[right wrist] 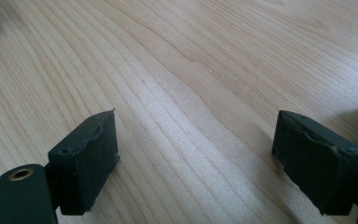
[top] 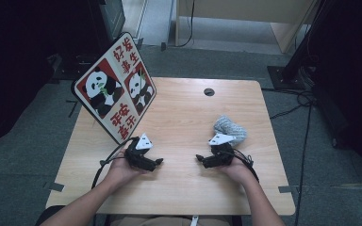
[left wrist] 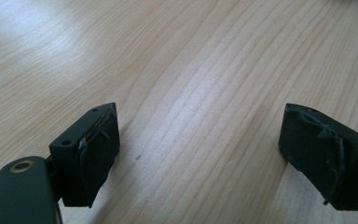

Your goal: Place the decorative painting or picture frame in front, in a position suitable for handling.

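With both the left gripper (top: 156,162) and the right gripper (top: 201,158) spread wide and holding nothing above the table (top: 184,113), the crumpled grey cloth (top: 229,128) just beyond the right gripper is best approached low; the jaws should be closed over a raised fold.

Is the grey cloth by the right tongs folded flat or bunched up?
Bunched up: the grey knitted cloth sits as a rumpled mound on the light wooden table.
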Tool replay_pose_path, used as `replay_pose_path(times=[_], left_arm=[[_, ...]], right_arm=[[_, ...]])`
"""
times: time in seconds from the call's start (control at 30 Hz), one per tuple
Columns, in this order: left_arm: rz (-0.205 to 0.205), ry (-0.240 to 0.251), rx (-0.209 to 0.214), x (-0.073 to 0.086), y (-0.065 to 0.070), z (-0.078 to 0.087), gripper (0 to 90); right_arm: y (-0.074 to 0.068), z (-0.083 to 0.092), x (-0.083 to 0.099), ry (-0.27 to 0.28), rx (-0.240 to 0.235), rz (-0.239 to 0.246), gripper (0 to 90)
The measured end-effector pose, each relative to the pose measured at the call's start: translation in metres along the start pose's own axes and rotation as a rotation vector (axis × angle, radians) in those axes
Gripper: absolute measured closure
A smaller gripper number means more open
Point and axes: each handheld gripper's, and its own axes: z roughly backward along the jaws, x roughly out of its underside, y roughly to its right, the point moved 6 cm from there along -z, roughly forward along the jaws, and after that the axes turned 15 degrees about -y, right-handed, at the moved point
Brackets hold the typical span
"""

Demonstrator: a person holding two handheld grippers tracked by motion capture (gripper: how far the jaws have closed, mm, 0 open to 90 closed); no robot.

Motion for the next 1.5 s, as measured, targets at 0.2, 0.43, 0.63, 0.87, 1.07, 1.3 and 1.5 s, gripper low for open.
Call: replay_pose_path(times=[0.2,0.43,0.63,0.87,1.07,1.3,1.5], left_arm=[[-0.015,-0.012,0.012,-0.003,0.001,0.0,15.0],[-0.046,-0.026,0.046,-0.006,0.002,0.004,23.5],[-0.002,-0.065,0.108,-0.008,-0.005,0.009,23.4],[0.029,-0.064,0.158,-0.009,-0.015,0.025,23.7],[0.012,-0.068,0.18,-0.008,-0.018,0.036,24.3],[-0.03,-0.081,0.205,-0.005,-0.015,0.047,26.1],[-0.021,-0.033,0.211,-0.005,-0.017,0.059,26.6]], right_arm=[[0.0,0.0,0.0,-0.001,0.0,0.001,13.6],[-0.002,0.0,0.001,-0.002,-0.01,0.015,12.8],[-0.002,0.0,0.001,-0.003,-0.01,0.014,12.6],[-0.003,0.001,0.001,-0.002,-0.01,0.015,12.5],[-0.003,0.0,0.001,-0.002,-0.01,0.015,12.4],[-0.003,0.0,0.001,-0.003,-0.011,0.015,12.2],[-0.003,0.0,0.001,-0.003,-0.01,0.015,12.0]])
